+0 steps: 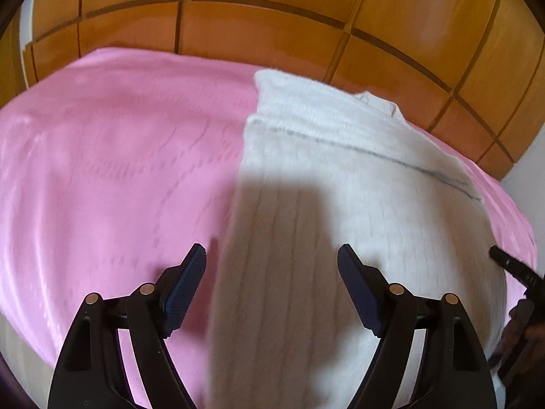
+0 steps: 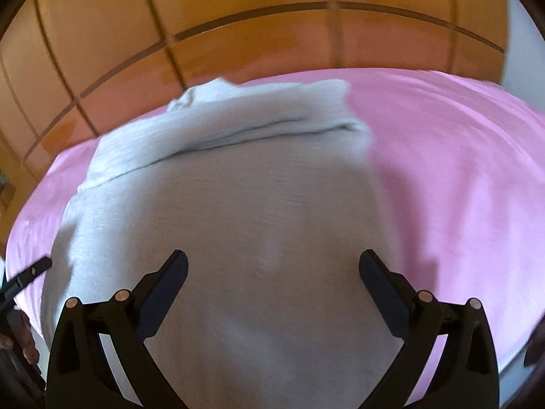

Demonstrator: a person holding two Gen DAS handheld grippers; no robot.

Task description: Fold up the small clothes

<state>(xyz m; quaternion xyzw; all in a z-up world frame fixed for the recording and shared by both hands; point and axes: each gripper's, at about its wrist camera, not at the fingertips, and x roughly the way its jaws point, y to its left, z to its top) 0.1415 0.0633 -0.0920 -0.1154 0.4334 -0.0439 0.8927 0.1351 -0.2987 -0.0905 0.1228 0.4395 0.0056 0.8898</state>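
From the left wrist I see my left gripper [image 1: 272,255] with jaws spread, empty, above the white knit garment [image 1: 340,204] lying toward the right edge of the pink bed [image 1: 102,153].

From the right wrist, my right gripper [image 2: 272,262] hovers wide apart, holding nothing, over the garment's middle.

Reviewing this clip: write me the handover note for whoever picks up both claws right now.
Left claw: open, empty, above the left edge of the white knit garment.
Right claw: open, empty, above the garment's middle.
The garment lies on the pink bedspread before the wooden headboard.
Done: the far end looks folded back over the body.
Left: probably the remaining folds; the near end is out of view, so check it first.
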